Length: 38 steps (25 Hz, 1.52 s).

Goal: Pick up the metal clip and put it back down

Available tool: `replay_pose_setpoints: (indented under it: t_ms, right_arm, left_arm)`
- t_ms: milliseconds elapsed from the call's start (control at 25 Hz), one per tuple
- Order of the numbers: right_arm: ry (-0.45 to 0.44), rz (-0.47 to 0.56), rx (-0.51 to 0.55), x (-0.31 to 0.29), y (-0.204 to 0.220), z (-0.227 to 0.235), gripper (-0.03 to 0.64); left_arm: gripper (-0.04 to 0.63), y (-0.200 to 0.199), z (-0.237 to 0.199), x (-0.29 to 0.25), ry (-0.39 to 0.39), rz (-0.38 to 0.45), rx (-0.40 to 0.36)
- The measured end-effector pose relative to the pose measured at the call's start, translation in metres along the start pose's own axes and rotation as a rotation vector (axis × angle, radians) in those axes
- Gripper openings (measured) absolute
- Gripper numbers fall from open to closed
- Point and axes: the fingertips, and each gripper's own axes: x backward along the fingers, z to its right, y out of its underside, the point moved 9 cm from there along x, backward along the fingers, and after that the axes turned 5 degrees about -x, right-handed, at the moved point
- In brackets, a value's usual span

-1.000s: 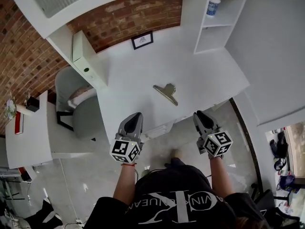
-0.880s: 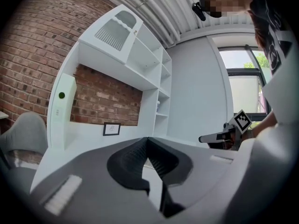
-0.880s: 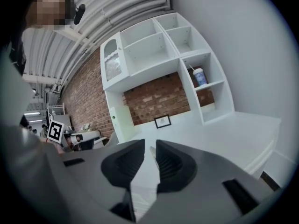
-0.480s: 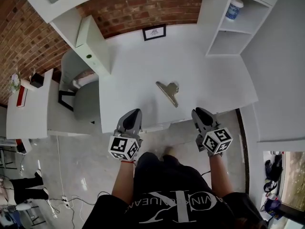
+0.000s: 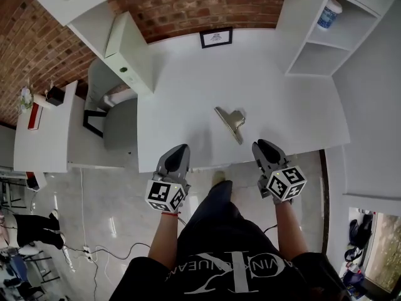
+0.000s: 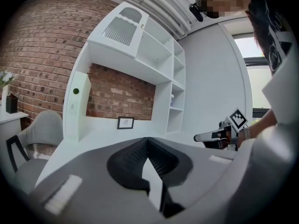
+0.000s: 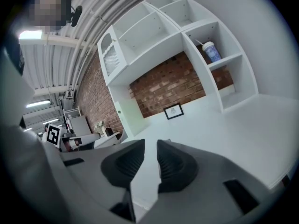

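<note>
The metal clip lies flat on the white desk, a little in from its front edge, handles pointing toward me. Neither gripper touches it. My left gripper hovers at the desk's front edge, to the clip's lower left, and its jaw tips meet with nothing between them. Just off the front edge, to the clip's lower right, my right gripper is empty, with a narrow gap between its jaws. The clip shows in neither gripper view.
A small framed picture leans on the brick wall at the back. A white box file stands at the desk's left end, a shelf unit with a tub at the right. A grey chair and side table stand left.
The head view has shifted, so the desk sits lower and nearer in the picture. Both grippers now reach the desk's front edge. The clip lies in the same spot on the desk.
</note>
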Motion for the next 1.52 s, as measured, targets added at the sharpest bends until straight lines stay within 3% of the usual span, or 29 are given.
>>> replay_pose_setpoints:
  t_ms: [280, 800, 1520]
  right_arm:
    - [0.012, -0.082, 0.015, -0.038, -0.007, 0.010, 0.049]
    - [0.047, -0.208, 0.022, -0.102, -0.013, 0.035, 0.071]
    - [0.050, -0.400, -0.029, -0.146, -0.002, 0.062, 0.071]
  left_arm:
    - [0.009, 0.004, -0.019, -0.033, 0.035, -0.007, 0.027]
    - [0.009, 0.009, -0.037, -0.074, 0.073, -0.051, -0.001]
    - [0.009, 0.025, -0.049, -0.092, 0.091, -0.079, 0.007]
